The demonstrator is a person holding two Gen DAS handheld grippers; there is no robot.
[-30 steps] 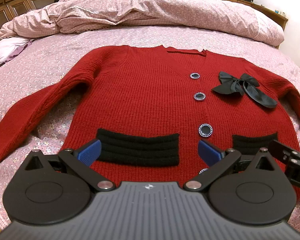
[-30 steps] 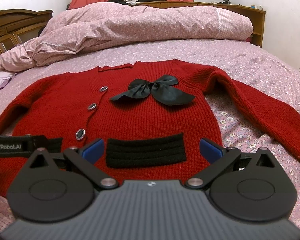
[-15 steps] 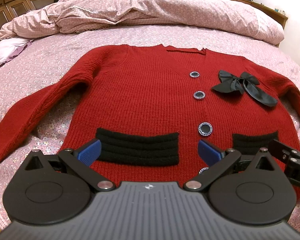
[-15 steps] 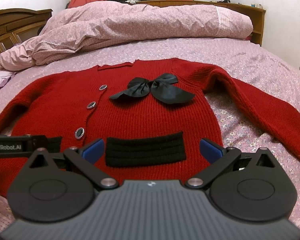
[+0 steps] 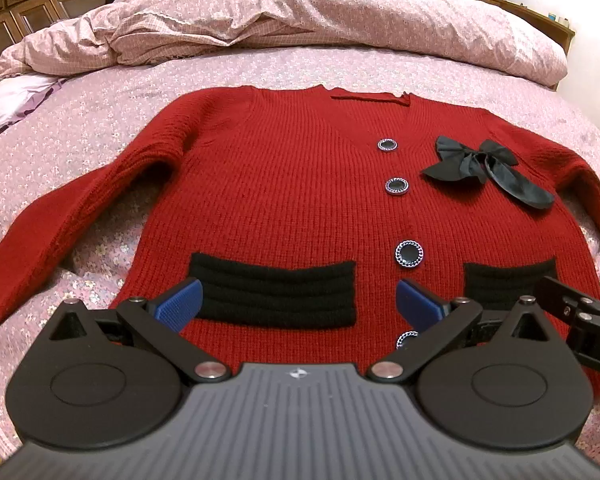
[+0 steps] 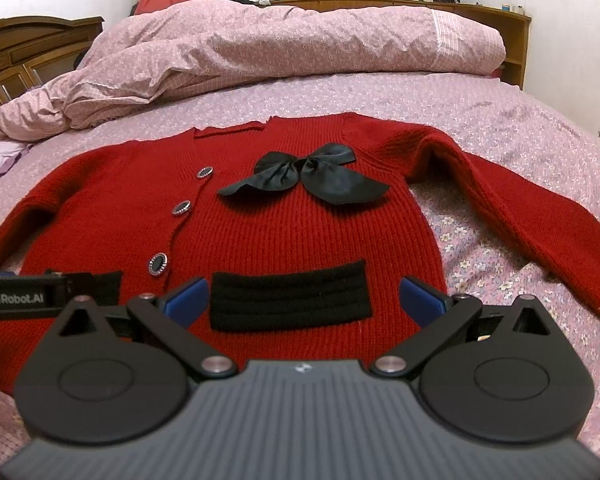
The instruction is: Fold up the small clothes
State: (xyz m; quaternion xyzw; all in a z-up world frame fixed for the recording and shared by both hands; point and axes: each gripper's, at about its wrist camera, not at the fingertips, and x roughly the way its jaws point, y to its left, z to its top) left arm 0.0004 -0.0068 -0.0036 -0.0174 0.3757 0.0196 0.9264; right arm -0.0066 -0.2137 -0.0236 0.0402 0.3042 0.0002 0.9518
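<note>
Two blue pads frame my left wrist view: my left gripper (image 5: 298, 306) hangs with its fingers spread wide, nothing between them, just above the hem of the red cardigan (image 5: 300, 200). That cardigan lies flat and face up on the pink flowered bedsheet (image 5: 100, 120), neckline toward 12 o'clock, sleeves spread out toward 9 and 3 o'clock. Between my pads sits its black pocket band (image 5: 274, 294), and a line of dark round buttons (image 5: 397, 186) climbs from 5 o'clock toward 1 o'clock. At 2 o'clock a black bow (image 5: 488, 170) rests on the chest. Beyond the neckline a rumpled pink duvet (image 5: 300, 12) fills the 12 o'clock edge. At 4 o'clock a black part of my right gripper (image 5: 580, 320) pokes into the frame. From the right wrist view, my right gripper (image 6: 306, 302) is likewise spread open and empty, hovering over the hem with the other pocket band (image 6: 290, 300) between its pads. From here the bow (image 6: 308, 178) lies near 12 o'clock, the buttons (image 6: 181, 208) run toward 10 o'clock, and one sleeve (image 6: 540, 208) stretches off to 3 o'clock across the sheet (image 6: 500, 100). My left gripper (image 6: 40, 296) shows as a black bar at 9 o'clock, and the duvet (image 6: 280, 48) is heaped at the far side.
</note>
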